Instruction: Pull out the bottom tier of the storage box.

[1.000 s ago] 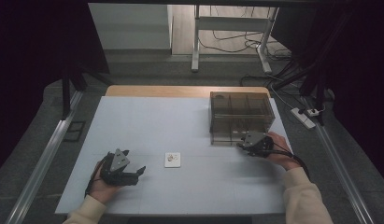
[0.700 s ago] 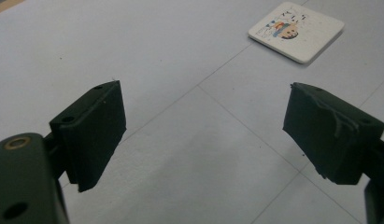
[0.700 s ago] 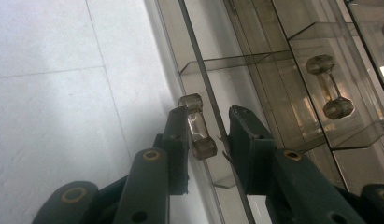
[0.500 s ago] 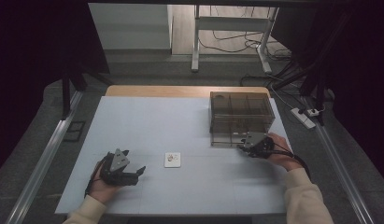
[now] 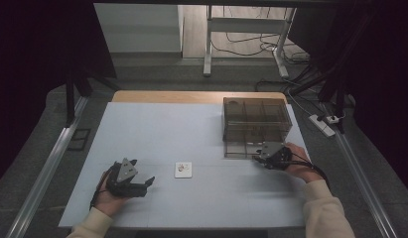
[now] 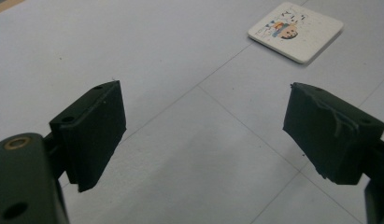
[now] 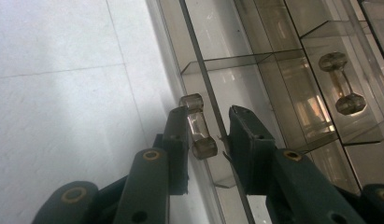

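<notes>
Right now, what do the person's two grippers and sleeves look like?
Both are black two-jaw tools. The left gripper carries a grey three-cornered plate on top, and its jaws end in thick, square black pads, one with a scuffed, torn edge. The right gripper bears a similar grey plate, brass-coloured rivets along its linkage arms, and a black cable trailing back over the wrist. The sleeves are cream-coloured.

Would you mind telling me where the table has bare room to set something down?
The widest bare patch of the white table is its far left half, behind the coaster and left of the drawer box. The near strip between the coaster and the right hand-held gripper is free. It is crowded at the box front.
</notes>
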Demonstrator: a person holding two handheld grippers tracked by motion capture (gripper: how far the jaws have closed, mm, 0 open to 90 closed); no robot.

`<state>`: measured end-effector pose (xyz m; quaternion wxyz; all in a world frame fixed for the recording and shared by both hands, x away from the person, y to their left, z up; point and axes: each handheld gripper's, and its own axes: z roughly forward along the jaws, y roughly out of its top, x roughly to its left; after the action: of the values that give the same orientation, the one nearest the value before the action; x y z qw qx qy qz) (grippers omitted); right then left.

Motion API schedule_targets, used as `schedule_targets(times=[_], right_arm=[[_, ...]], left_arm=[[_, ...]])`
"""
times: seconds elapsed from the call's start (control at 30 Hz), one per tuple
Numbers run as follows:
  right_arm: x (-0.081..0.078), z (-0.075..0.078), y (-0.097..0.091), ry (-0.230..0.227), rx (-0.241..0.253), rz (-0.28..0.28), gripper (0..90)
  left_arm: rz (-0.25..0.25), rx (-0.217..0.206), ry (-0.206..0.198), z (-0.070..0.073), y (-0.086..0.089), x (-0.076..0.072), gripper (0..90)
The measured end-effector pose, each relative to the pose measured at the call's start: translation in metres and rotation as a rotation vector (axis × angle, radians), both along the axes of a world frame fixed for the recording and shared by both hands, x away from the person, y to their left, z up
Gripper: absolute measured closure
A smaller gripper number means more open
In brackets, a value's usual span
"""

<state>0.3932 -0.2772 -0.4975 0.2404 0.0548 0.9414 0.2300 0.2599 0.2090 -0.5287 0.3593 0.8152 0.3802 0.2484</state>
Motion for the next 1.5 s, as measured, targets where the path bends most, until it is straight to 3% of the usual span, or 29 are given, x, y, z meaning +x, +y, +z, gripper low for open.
schedule_targets(times=[0.73, 0.83, 1.1, 1.23, 1.37, 1.5], right_arm=[[-0.006, 0.0, -0.007, 0.018, 0.021, 0.006, 68.4], [-0.006, -0.001, -0.006, 0.027, 0.021, 0.01, 64.2], [-0.001, 0.002, -0.011, 0.042, 0.203, -0.066, 48.0], [-0.001, 0.004, -0.011, 0.062, 0.337, -0.142, 46.2], [0.0, 0.004, -0.013, 0.107, 0.414, -0.186, 44.1], [-0.002, 0.003, -0.012, 0.117, 0.444, -0.204, 41.1]], left_arm=[[0.001, 0.0, 0.004, -0.001, -0.001, 0.001, 13.0], [-0.001, 0.0, 0.005, -0.001, -0.001, 0.002, 12.9], [-0.009, 0.004, 0.002, 0.0, -0.002, 0.001, 13.0], [-0.006, -0.001, 0.002, 0.0, -0.002, 0.001, 13.0], [-0.008, 0.013, 0.003, -0.001, -0.003, 0.002, 13.0], [-0.02, 0.015, 0.004, -0.001, -0.005, 0.003, 13.0]])
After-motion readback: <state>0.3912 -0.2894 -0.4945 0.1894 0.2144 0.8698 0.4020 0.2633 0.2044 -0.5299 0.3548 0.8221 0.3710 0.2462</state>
